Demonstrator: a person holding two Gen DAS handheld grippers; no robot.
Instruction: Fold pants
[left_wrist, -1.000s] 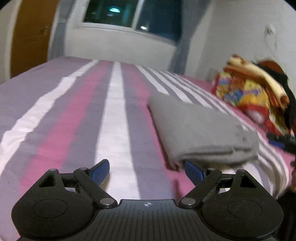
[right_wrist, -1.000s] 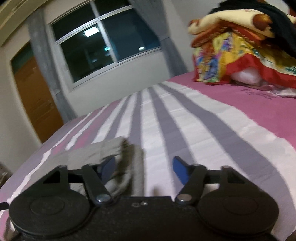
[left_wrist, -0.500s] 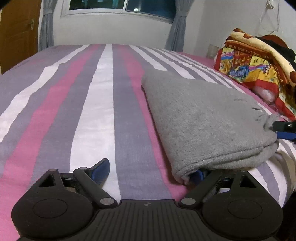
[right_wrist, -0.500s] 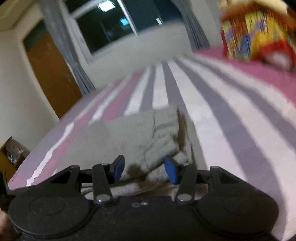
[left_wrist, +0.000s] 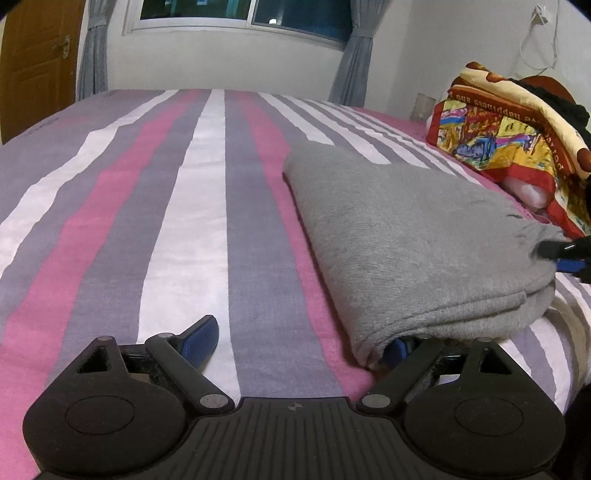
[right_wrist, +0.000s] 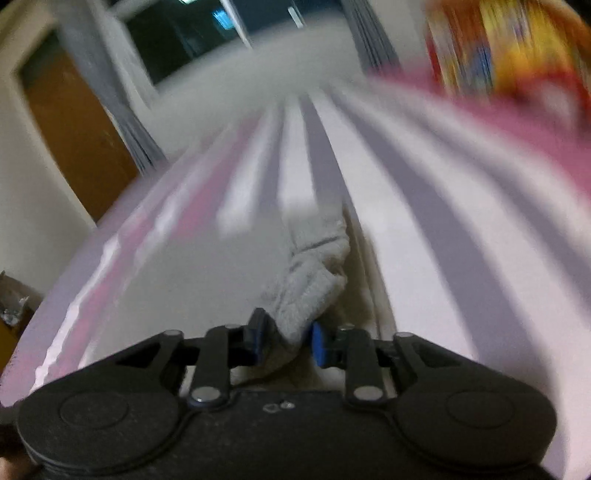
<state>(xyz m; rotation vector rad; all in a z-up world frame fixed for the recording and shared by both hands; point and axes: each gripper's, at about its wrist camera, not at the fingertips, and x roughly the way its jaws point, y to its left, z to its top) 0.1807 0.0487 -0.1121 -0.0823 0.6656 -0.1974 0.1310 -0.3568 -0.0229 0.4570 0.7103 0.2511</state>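
Pants: the grey pants (left_wrist: 399, 236) are seen folded into a thick rectangular stack on the striped bedsheet (left_wrist: 184, 206), right of centre in the left wrist view, below the colourful blanket (left_wrist: 509, 136) at the upper right.
Left gripper: the left gripper (left_wrist: 299, 341) is held spread wide; its right finger is tucked under the near corner of the stack, its left finger lies on bare sheet, so nothing is pinched.
Right gripper: the jaws of the right gripper (right_wrist: 286, 338) have just been closing, and a bunched grey edge is seen pinched between the blue pads in the lower centre of that blurred view.
Handling: the fabric is judged soft, limp and light; layers may slide apart.
Hold: all layers at the corners are best taken together.
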